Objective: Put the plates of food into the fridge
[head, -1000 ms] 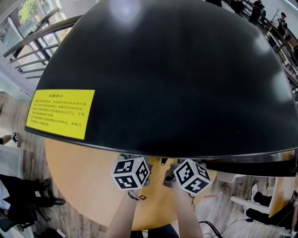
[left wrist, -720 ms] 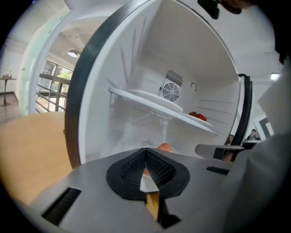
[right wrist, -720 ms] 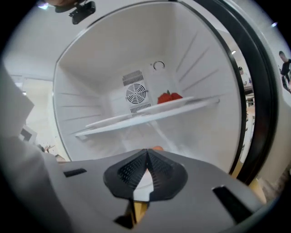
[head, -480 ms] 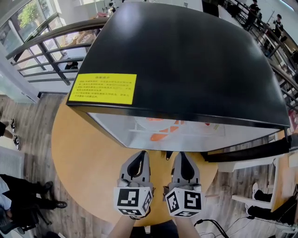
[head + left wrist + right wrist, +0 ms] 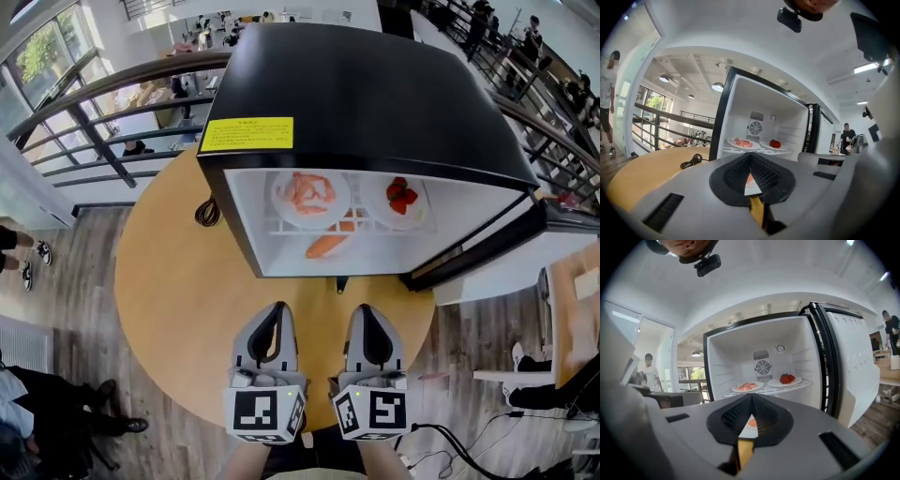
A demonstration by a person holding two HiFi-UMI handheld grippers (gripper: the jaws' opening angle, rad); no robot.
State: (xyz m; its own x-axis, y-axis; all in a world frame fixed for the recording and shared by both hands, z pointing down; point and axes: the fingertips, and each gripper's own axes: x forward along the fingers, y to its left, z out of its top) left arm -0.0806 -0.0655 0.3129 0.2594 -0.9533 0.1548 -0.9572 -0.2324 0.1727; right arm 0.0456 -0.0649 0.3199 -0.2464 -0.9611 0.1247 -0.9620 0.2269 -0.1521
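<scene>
A black mini fridge [image 5: 375,84] stands open on a round wooden table [image 5: 178,281]. On its upper wire shelf sit a plate of pink food [image 5: 309,194] and a plate of strawberries [image 5: 398,199]. An orange food item [image 5: 328,246] lies on a plate below them. Both plates on the shelf show in the left gripper view [image 5: 742,143] [image 5: 775,144] and in the right gripper view [image 5: 747,386] [image 5: 787,379]. My left gripper [image 5: 275,309] and right gripper [image 5: 362,309] hover side by side over the table in front of the fridge, both shut and holding nothing.
The fridge door [image 5: 497,253] swings out to the right. A coiled black cable [image 5: 206,214] lies on the table left of the fridge. Metal railings [image 5: 94,103] run behind the table, a white bench [image 5: 497,375] stands at the right, and people stand in the distance.
Both grippers have drawn back from the fridge toward the table's near edge. The head view has pulled back too, so the fridge interior and its plates now show.
</scene>
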